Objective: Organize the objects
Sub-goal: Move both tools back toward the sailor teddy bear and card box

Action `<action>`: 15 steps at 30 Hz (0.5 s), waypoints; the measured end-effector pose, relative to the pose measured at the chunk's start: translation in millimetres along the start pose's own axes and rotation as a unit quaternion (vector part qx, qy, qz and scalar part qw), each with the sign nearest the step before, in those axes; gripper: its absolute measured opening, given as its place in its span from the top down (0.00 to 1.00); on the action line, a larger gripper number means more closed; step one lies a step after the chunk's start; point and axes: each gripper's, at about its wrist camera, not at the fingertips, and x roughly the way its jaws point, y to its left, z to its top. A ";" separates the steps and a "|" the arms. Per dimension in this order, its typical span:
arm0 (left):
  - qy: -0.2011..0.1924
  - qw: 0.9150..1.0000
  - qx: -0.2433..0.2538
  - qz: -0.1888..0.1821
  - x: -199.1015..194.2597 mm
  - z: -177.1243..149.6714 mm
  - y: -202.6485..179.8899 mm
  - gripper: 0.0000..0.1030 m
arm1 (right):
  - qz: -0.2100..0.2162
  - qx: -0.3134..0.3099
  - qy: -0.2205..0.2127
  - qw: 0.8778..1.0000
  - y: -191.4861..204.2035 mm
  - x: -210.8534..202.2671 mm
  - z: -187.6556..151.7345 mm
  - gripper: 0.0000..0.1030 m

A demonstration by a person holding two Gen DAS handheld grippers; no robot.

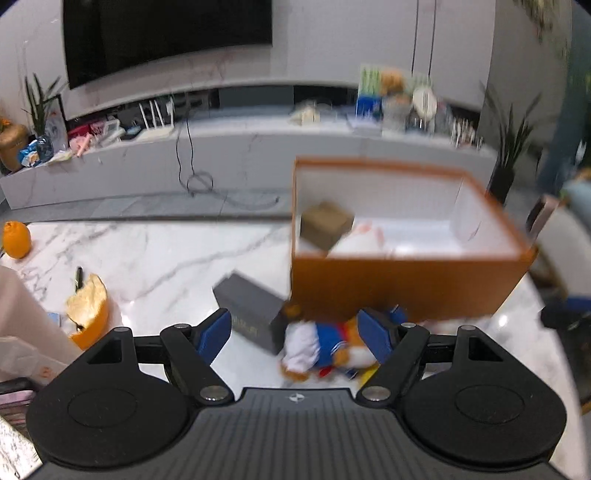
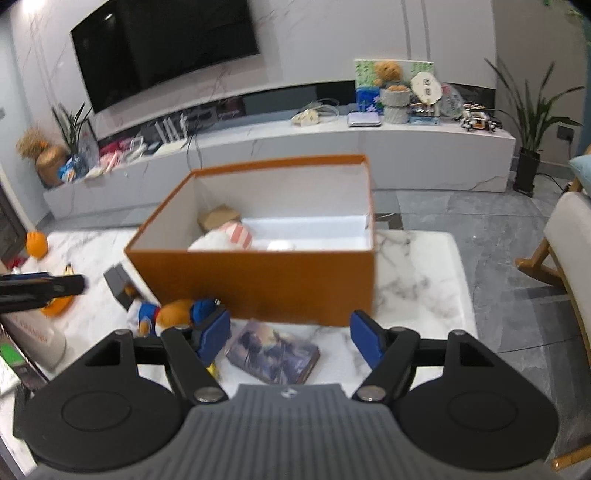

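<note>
Overhead, left gripper (image 1: 299, 334) above plush toy (image 1: 321, 347).

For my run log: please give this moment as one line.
left gripper: open, over plush toy | right gripper: open, over book | orange box: partly filled

**Living room with a marble TV wall**

A dark TV (image 2: 166, 48) hangs on a pale, marble-veined wall (image 2: 369, 33). Below it runs a long white console (image 2: 332, 155), cluttered along its top, with a cable (image 1: 188, 162) trailing down its front. Potted plants (image 2: 532, 122) stand at both ends. The floor (image 2: 498, 236) is grey veined tile. The worktop (image 2: 417, 273) is white marble. A pale chair (image 2: 569, 251) with wooden legs stands at the right.
</note>
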 end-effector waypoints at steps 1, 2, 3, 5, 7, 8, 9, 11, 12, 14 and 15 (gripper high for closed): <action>0.010 1.000 0.007 0.001 10.9 -3.8 -1.2 0.13 | 0.000 -0.006 0.005 1.000 3.3 5.3 -2.3 0.29; 0.019 1.000 0.008 -0.002 18.7 -5.1 -2.7 0.14 | 0.001 -0.012 0.010 1.000 6.8 10.4 -3.8 0.29; 0.022 1.000 0.007 -0.010 26.5 -8.9 -2.3 0.14 | 0.001 -0.021 0.014 1.000 10.5 16.2 -5.6 0.29; 0.026 0.999 -0.004 -0.030 37.2 -17.0 0.7 0.14 | 0.002 -0.037 0.015 0.999 17.6 26.8 -9.1 0.29; 0.029 0.999 -0.018 -0.042 44.3 -21.9 5.0 0.14 | -0.001 -0.055 0.017 0.998 24.9 39.9 -10.5 0.29; 0.032 0.998 -0.025 -0.043 47.5 -22.5 6.7 0.14 | -0.004 -0.062 0.017 0.998 27.7 46.9 -11.3 0.29; 0.035 0.998 -0.031 -0.044 50.0 -22.6 8.2 0.14 | -0.004 -0.065 0.016 0.998 29.9 52.5 -11.9 0.29; 0.039 0.997 -0.045 -0.046 56.5 -22.8 10.5 0.14 | -0.002 -0.065 0.017 0.998 31.8 62.5 -12.7 0.29; 0.042 0.997 -0.049 -0.050 58.6 -23.8 10.6 0.14 | -0.001 -0.064 0.019 0.998 32.6 67.6 -13.2 0.29; 0.050 0.996 -0.052 -0.056 64.9 -23.6 10.1 0.14 | 0.001 -0.068 0.021 0.997 33.9 77.7 -13.5 0.29; 0.052 0.996 -0.051 -0.059 66.3 -23.6 7.7 0.14 | 0.000 -0.073 0.021 0.997 34.2 82.8 -14.3 0.29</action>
